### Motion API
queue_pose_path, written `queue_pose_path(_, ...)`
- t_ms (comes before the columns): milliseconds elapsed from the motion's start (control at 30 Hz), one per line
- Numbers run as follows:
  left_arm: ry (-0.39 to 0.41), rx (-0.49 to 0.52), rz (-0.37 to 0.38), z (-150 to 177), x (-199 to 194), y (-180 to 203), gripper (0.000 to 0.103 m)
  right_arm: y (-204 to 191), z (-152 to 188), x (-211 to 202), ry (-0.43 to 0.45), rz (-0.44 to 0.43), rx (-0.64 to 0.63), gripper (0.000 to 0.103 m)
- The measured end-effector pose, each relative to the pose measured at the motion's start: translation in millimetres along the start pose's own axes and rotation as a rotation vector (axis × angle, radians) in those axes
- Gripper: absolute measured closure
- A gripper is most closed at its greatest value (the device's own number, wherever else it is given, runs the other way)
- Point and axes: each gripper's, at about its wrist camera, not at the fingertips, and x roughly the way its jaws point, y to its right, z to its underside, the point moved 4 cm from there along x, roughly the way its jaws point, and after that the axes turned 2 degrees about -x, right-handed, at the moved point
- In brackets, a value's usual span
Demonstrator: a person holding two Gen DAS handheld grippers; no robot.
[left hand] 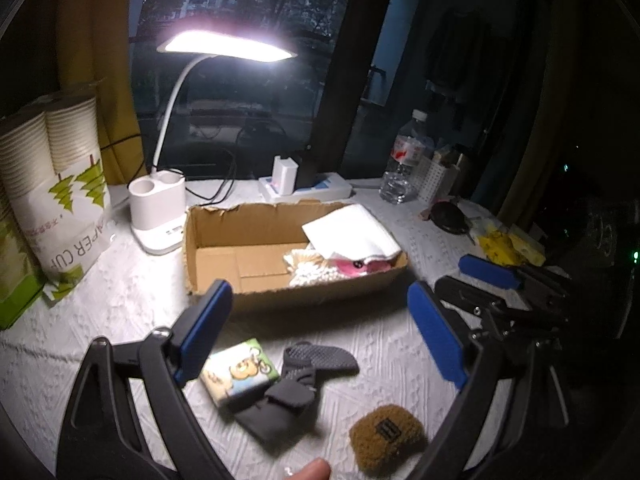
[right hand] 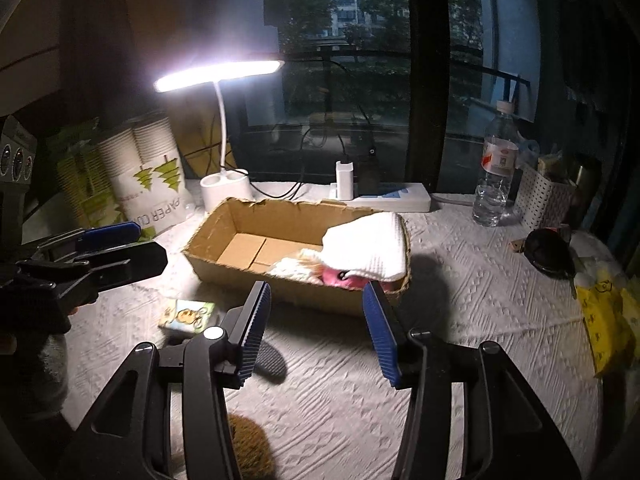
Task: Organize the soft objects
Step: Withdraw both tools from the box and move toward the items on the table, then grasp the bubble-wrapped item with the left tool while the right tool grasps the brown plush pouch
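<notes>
Blue ribbed pads (left hand: pixel 438 334) on black frames are carried by both claws. Beyond them a brown box (left hand: pixel 224 236) is seen, in which a white waffle-weave towel (left hand: pixel 352 232), a pink toy (left hand: pixel 366 268) and cream fluff (left hand: pixel 308 270) are held. Under the left claw (left hand: pixel 320 320) lie a grey dotted sock (left hand: pixel 316 360), a cartoon-printed pack (left hand: pixel 238 372) and a brown fuzzy pouch (left hand: pixel 386 436). The cloth (right hand: pixel 460 300) is white, with an embossed pattern.

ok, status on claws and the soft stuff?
Left claw, right claw open, empty. Towel in box. Grey socks, brown pouch outside. Nothing blocking.
</notes>
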Motion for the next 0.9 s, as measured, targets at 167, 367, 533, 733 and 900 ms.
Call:
queue_pose_path(167,0.002,0.001,-0.004,10.3,-11.2,0.2,0.012,-8.0,7.7,-9.6,-0.001,0.001,-0.007,0.052)
queue_pose_path(367,-0.004,0.011,-0.022,25.1,-21.2,1.1,0.012,-17.5,17.9,-16.8,-0.007,-0.006,-0.014,0.052)
queue_pose_path(533,-0.014,0.007,-0.029,36.8,-26.9,0.5,0.012,-24.2,26.9,-20.3,-0.016,-0.017,-0.022,0.051)
queue_pose_path(733,-0.036,0.005,-0.036,53.5,-30.1,0.1,0.012,-32.6,40.7,-20.4,-0.037,-0.029,-0.022,0.05)
queue_pose_path(900,-0.055,0.002,-0.044,65.8,-30.0,-1.0,0.012,-36.4,52.7,-19.5,-0.055,-0.037,-0.018,0.047)
